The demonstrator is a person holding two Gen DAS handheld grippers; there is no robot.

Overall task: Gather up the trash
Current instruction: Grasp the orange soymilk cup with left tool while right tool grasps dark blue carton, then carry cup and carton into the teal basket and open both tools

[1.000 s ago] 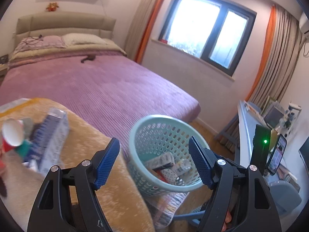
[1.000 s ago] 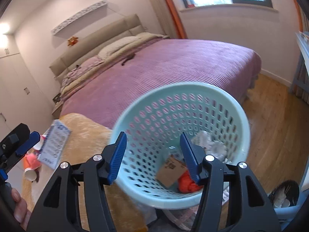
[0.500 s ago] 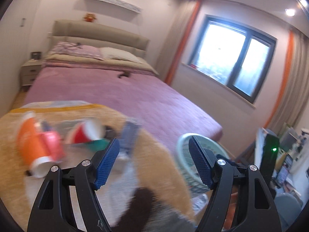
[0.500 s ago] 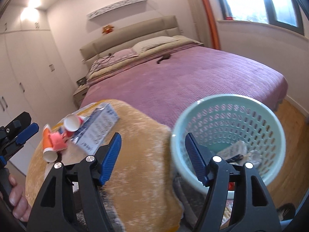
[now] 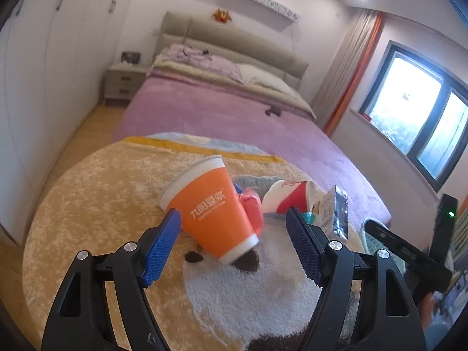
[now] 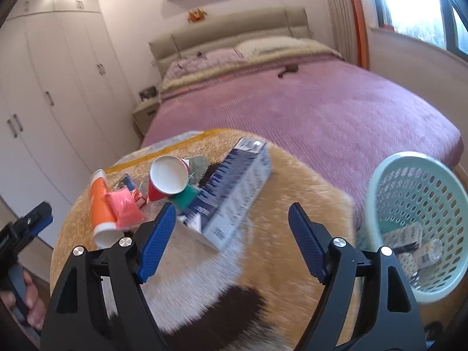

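An orange paper cup (image 5: pixel 212 213) lies on its side on the furry yellow rug, right in front of my open left gripper (image 5: pixel 234 245). Beside it lie a pink wrapper (image 5: pixel 253 209), a red cup (image 5: pixel 292 197) and a blue-and-white carton (image 5: pixel 333 210). In the right wrist view my open, empty right gripper (image 6: pixel 231 234) hovers just short of the carton (image 6: pixel 231 193), with the red cup (image 6: pixel 166 181), pink wrapper (image 6: pixel 124 206) and orange cup (image 6: pixel 101 207) to its left. A mint mesh basket (image 6: pixel 415 213) holding trash stands at the right.
A bed with a purple cover (image 5: pixel 234 117) lies behind the rug. White wardrobes (image 6: pixel 44 87) line the left wall and a nightstand (image 5: pixel 122 83) stands by the bed. The left gripper shows at the left edge of the right wrist view (image 6: pixel 26 225).
Both grippers swung left, away from the basket and toward the trash pile on the rug. The orange cup now lies centred before the left gripper. Both stayed open.
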